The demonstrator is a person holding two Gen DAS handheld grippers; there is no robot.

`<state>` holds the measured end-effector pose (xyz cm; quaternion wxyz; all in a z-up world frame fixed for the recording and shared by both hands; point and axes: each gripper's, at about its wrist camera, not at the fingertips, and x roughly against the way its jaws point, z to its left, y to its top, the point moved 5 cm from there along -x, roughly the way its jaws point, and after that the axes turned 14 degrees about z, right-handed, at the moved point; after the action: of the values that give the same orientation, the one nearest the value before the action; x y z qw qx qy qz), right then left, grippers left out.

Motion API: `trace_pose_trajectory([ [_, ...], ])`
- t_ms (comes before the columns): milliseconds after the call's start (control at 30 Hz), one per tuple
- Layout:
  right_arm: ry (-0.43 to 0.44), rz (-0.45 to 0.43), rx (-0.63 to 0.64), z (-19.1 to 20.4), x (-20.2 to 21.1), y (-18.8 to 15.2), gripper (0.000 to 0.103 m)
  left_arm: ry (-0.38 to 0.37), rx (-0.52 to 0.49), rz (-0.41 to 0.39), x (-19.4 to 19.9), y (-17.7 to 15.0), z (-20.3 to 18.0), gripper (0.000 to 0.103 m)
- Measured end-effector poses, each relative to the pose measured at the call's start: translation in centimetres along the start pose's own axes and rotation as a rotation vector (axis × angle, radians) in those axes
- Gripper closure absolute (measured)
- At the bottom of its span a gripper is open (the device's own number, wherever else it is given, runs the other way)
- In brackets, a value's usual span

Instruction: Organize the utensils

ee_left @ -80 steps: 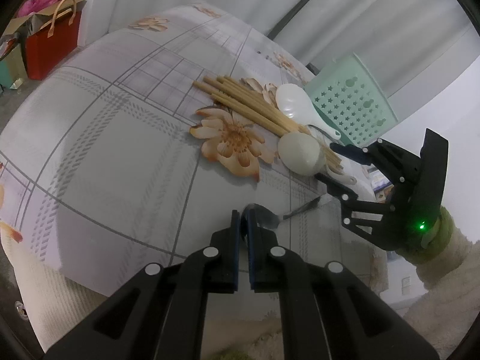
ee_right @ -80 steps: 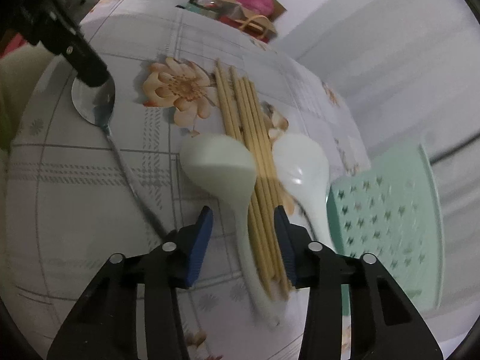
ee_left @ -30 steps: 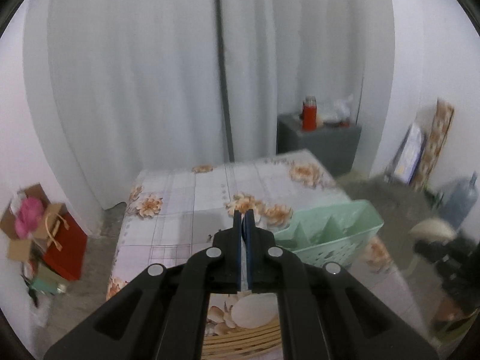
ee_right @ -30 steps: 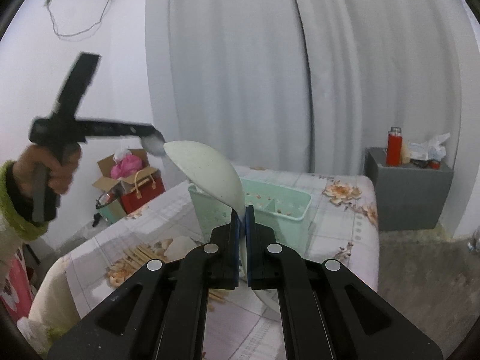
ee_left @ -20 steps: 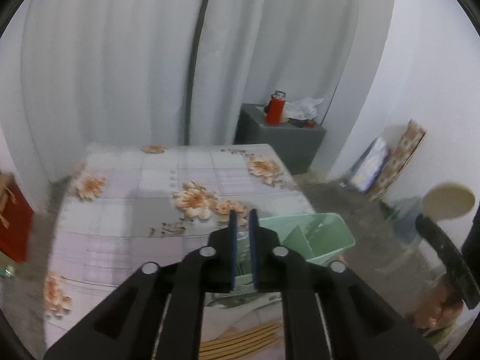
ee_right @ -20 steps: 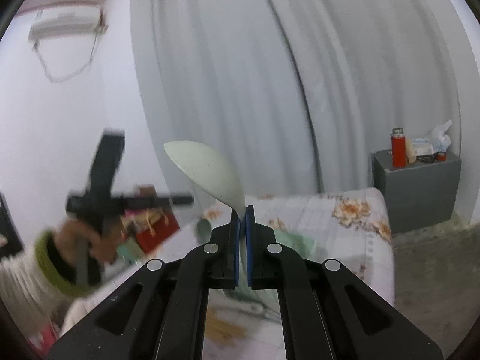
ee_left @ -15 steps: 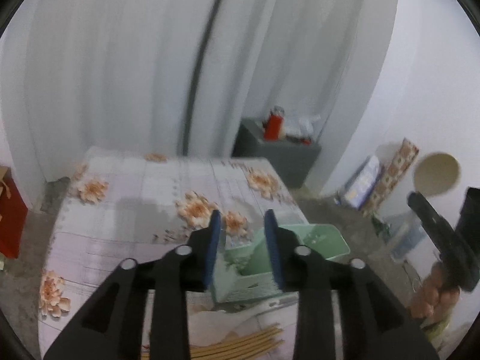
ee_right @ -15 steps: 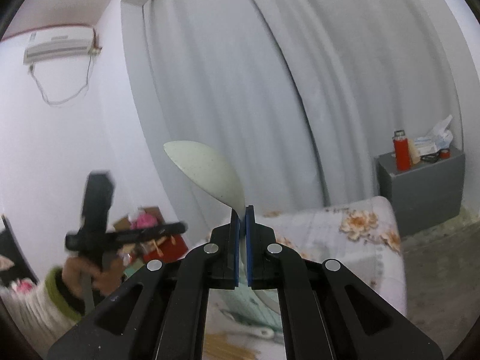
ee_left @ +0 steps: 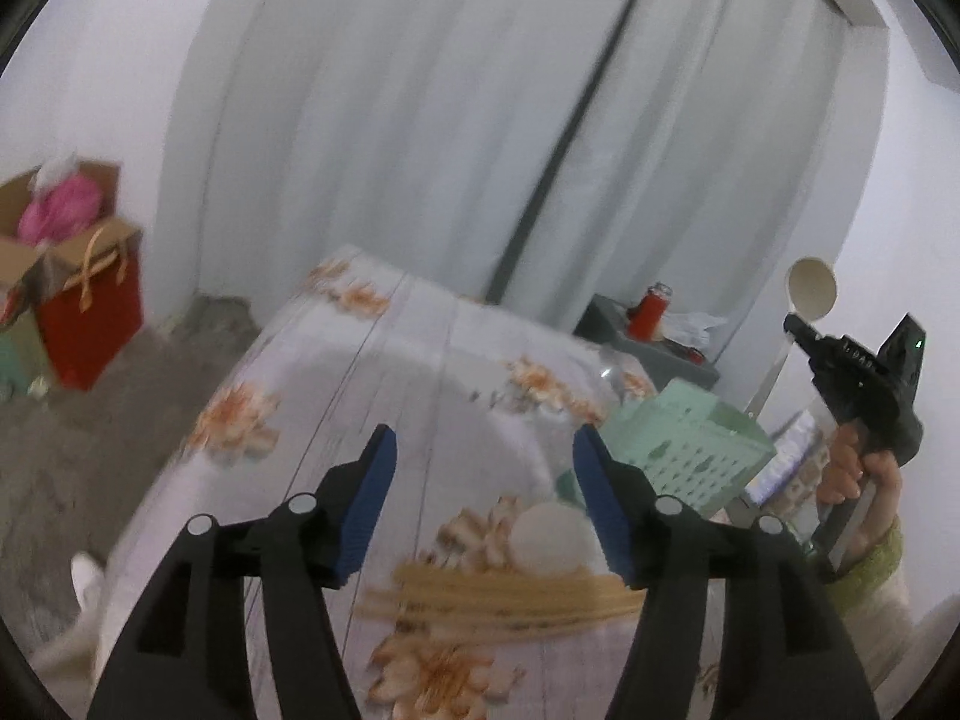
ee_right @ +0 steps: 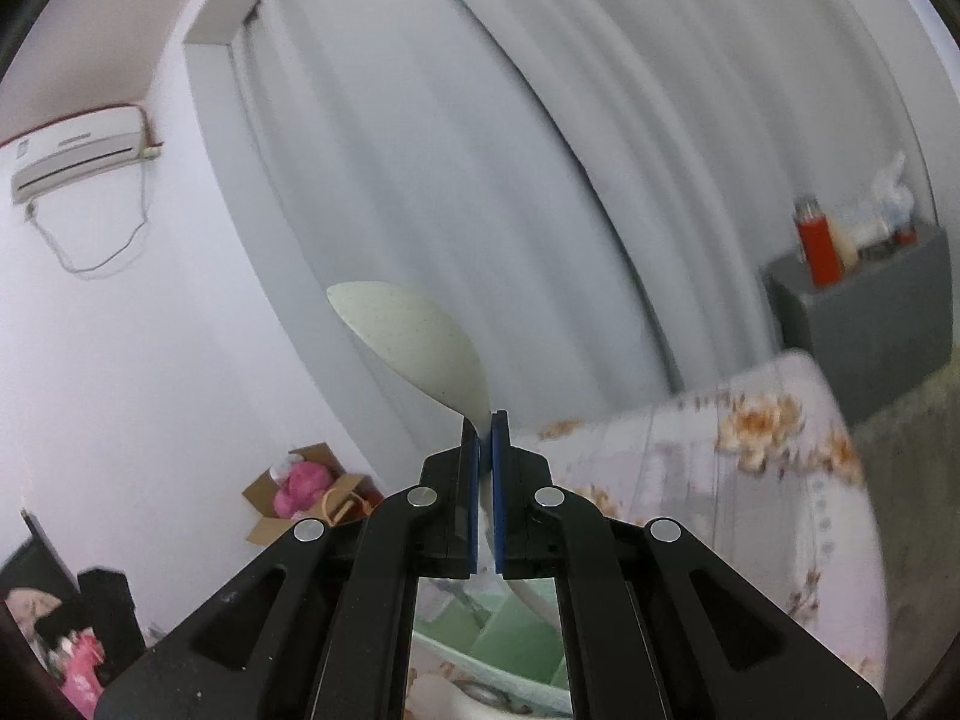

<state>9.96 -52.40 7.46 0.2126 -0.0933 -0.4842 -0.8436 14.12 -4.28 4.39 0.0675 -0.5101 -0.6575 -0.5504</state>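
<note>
My left gripper [ee_left: 483, 450] is open and empty above the flowered table [ee_left: 384, 384]. Below it lie a bundle of wooden chopsticks [ee_left: 510, 597] and a white spoon [ee_left: 549, 540]. A mint green utensil basket [ee_left: 690, 444] stands at the table's right. My right gripper [ee_right: 485, 420] is shut on the handle of a large cream spoon [ee_right: 420, 348], bowl up, held above the basket [ee_right: 504, 654]. In the left wrist view the right gripper [ee_left: 852, 372] is raised at the far right with the cream spoon [ee_left: 811, 294] upright.
White curtains hang behind the table. A grey side cabinet [ee_left: 654, 342] carries a red flask [ee_left: 651, 312]. A red gift bag [ee_left: 90, 306] and a cardboard box [ee_left: 54, 222] stand on the floor at the left.
My left gripper has opened and no longer holds the metal spoon. Both grippers lifted from the table, and my right gripper took the cream spoon up above the basket.
</note>
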Motion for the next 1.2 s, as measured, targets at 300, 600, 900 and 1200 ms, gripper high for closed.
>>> trace_pose_trajectory([
  [300,-0.175,0.122,-0.019,-3.0,-0.6,-5.4,0.096,-0.009,0.035,0.059,-1.5,-3.3,1.0,0.038],
  [600,-0.381,0.068,0.096,-1.9,4.7,-7.3,0.067,0.005,0.012,0.091,-2.1,-4.8,0.1,0.033],
  [900,-0.401,-0.036,0.161,0.3,8.4,-7.9,0.058,-0.009,-0.019,0.130,-3.5,-4.6,-1.0,0.033],
  [1200,-0.211,0.106,0.271,2.7,4.3,-10.9,0.055,-0.117,-0.024,0.299,-9.9,-2.3,-3.1,0.044],
])
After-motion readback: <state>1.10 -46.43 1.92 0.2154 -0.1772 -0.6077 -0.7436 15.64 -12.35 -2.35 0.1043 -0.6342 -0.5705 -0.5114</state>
